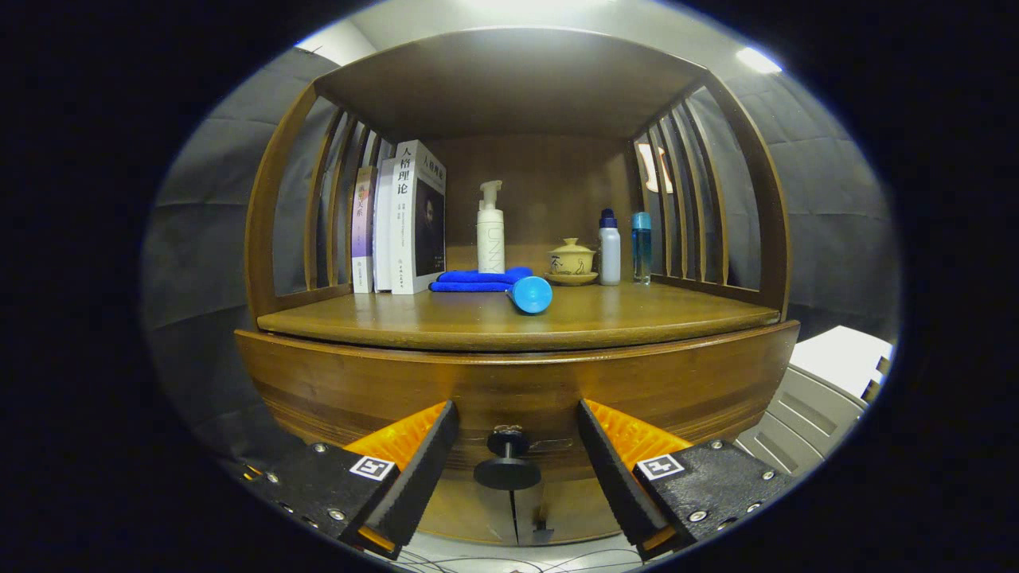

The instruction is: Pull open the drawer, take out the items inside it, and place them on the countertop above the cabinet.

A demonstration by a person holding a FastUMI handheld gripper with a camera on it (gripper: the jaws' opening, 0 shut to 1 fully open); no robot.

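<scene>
The claw (516,465) stands wide, its two fingers spread to either side of the single round drawer knob (508,463), which sits between them without either finger touching it. The knob juts from the front of one wooden drawer (517,394), which lies flush with the cabinet and is still shut.

Just above the drawer is the worktop (637,314), roofed by a shelf on slatted sides. Counted relative to the knob: up and to the left stand three books (398,223), upright and side by side against the left slats. Almost straight above the knob lies one folded blue cloth (478,280), with one blue cylinder-shaped object (531,294) resting on its side just right of the cloth and touching it. Behind the cloth stands one white pump bottle (490,231). Up and to the right of the knob sit one lidded tea bowl (571,261) on a saucer, then one white bottle (610,248) with a dark cap, then one clear blue bottle (642,248), all three close together.
</scene>
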